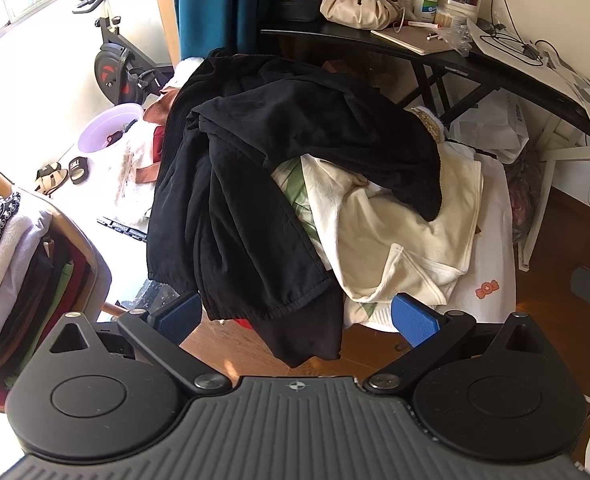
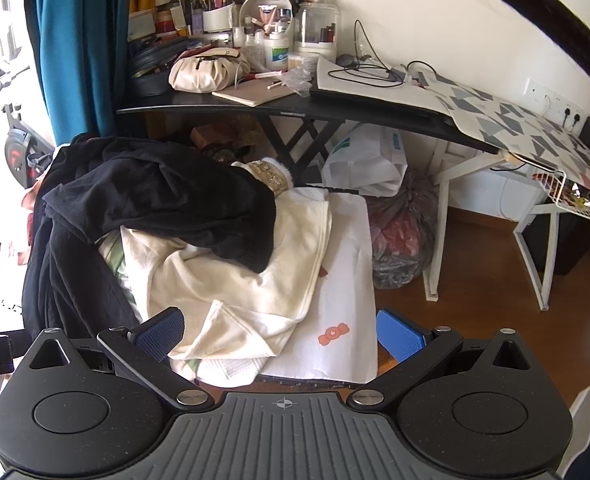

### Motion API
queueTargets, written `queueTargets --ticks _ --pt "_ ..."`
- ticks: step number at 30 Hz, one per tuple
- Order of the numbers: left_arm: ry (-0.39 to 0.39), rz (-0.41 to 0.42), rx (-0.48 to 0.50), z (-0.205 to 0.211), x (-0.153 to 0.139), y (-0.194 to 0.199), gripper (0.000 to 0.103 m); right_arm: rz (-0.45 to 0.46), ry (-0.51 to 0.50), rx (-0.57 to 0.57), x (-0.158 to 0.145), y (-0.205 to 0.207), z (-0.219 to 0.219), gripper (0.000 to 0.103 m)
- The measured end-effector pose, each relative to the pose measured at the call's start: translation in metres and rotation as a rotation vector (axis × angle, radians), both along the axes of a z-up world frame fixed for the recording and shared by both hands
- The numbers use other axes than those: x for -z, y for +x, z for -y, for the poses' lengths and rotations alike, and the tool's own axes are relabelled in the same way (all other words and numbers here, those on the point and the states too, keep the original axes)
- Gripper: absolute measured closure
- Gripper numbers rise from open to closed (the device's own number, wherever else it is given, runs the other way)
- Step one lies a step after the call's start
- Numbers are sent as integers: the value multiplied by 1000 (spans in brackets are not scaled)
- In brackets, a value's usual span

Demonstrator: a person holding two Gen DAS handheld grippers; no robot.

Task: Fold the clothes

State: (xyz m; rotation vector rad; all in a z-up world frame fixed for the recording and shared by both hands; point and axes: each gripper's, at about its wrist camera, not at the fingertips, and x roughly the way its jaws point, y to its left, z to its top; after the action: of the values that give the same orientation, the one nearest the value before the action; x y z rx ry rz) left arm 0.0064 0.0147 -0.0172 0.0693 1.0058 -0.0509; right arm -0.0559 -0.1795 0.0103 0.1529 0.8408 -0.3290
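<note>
Black garment (image 1: 255,184) covers much of the cream cloth (image 1: 395,232) and the green-striped piece (image 1: 295,196); whatever holds the pile is hidden. Folded stack (image 1: 19,264) cut off at left wrist view's left edge. Bottle labels on the desk (image 2: 279,106) too small to read. Window area overexposed, detail lost.

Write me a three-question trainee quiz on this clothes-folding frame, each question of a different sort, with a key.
1. True or false: the left gripper has its fingers closed on the black garment.
2. Which lies on top of the pile: A) the cream garment, B) the black garment, C) the white towel with the orange print?
3. Fill in: behind the pile stands a black ____ crowded with cosmetics.

Key: 1 false, both grippers are open and hold nothing; 2 B; 3 desk.
</note>
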Motion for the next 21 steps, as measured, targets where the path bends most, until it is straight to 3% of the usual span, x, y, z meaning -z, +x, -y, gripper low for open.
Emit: queueTargets --ticks 21 --pt "3 -11 -9 3 0 -4 0 -6 9 -10 3 -3 0 1"
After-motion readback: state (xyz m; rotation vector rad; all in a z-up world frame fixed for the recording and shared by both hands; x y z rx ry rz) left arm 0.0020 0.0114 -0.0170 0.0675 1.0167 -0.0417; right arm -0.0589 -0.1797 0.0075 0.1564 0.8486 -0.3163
